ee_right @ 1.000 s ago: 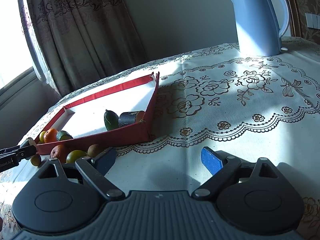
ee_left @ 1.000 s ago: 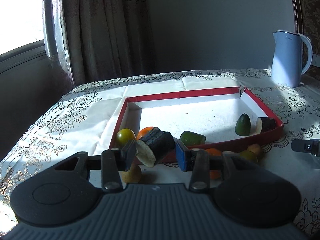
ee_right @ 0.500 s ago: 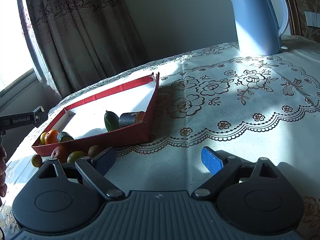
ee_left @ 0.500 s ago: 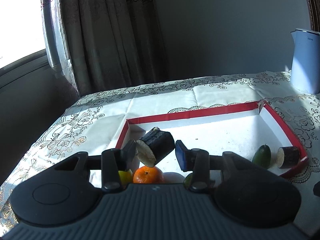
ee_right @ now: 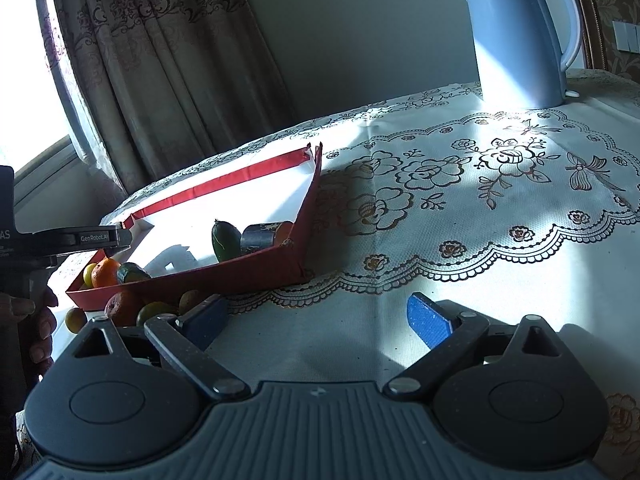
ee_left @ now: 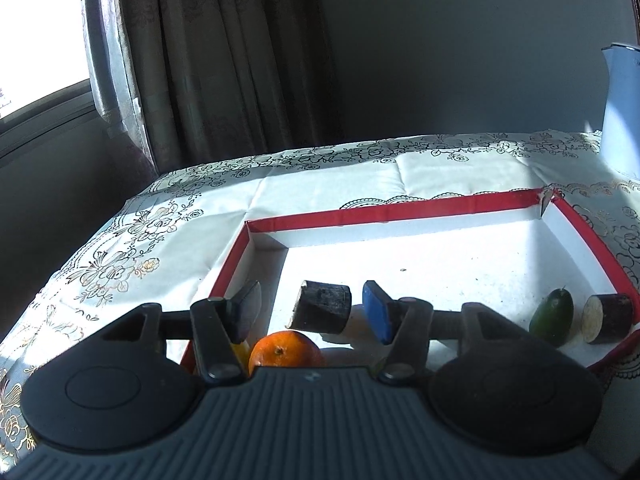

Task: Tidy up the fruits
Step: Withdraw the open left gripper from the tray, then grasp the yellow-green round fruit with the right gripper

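A red-rimmed white tray (ee_left: 384, 211) lies on the table. My left gripper (ee_left: 316, 312) is open above the tray's near left part. A dark cut cylinder piece (ee_left: 322, 311) sits between the fingers, touching neither pad, apparently dropping or resting on the tray floor. An orange (ee_left: 285, 353) lies just below it. A green fruit (ee_left: 551, 316) and a second dark piece (ee_left: 608, 318) lie at the tray's right corner. My right gripper (ee_right: 316, 322) is open and empty over the cloth, right of the tray (ee_right: 224, 274).
A blue kettle (ee_right: 520, 36) stands at the back right. Loose oranges and green fruits (ee_right: 136, 308) lie on the cloth outside the tray's near wall. Curtains and a window are behind the table. The left gripper (ee_right: 60, 240) shows in the right wrist view.
My left gripper moved forward over the tray, opened and let go of the dark piece, which has left the jaws. My right gripper has stayed put.
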A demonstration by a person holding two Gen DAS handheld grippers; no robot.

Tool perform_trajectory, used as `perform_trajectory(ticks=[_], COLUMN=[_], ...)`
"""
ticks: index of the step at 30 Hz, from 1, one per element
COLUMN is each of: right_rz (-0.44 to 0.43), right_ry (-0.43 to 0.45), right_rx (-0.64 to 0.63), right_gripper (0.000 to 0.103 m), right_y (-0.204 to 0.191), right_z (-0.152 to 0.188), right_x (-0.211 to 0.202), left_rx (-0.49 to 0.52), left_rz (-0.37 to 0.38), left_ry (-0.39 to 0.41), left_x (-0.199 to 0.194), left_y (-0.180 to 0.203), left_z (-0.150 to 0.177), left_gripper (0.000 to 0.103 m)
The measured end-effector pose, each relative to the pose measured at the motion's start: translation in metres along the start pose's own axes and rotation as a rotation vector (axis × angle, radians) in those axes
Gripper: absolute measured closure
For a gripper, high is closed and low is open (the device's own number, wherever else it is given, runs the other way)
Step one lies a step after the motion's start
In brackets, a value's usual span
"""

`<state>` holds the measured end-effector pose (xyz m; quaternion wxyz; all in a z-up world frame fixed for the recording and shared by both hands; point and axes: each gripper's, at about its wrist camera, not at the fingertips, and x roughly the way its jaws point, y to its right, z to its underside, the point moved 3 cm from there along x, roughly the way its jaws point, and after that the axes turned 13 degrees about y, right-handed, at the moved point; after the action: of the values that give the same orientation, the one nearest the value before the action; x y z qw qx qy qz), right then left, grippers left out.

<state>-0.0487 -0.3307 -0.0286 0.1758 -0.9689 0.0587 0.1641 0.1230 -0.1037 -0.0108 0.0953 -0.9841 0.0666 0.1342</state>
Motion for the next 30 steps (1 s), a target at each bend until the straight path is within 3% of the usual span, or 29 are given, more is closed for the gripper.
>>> perform_trajectory(ticks=[5,9,13,21,25,30], right_rz=[0.000,0.000,-0.003,-0.004,-0.030,-0.141], right_ry=[0.001,0.001,0.001,0.016,0.058,0.101], right_rx=[0.001,0.001,0.004,0.010,-0.046,-0.195], right_gripper=[0.005,0.005,0.005,0.005,0.005,0.005], right_y=[0.000,0.000,0.000,0.002,-0.008,-0.050], right_z=[0.000,0.000,0.000,-0.001,-0.002,0.004], right_x=[0.000,0.000,0.000,-0.002,-0.009,-0.021], left_rx=[0.004,0.016,-0.002,-0.041,-0.086,-0.160], left_rz=[-0.008,-0.033,-0.029,-0.058,-0.121,-0.178], left_ry=[0.021,0.056,0.087,0.144,0.111,0.072], left_x=[-0.006,-0.021,-0.048,-0.107,-0.109,-0.100], left_y=[-0.002,-0.006,-0.021,-0.072,-0.104,-0.132], left_z=[-0.002,-0.003,-0.002,0.027,0.047,0.063], left_gripper=[0.027,0.006,0.000,0.000,0.000,0.000])
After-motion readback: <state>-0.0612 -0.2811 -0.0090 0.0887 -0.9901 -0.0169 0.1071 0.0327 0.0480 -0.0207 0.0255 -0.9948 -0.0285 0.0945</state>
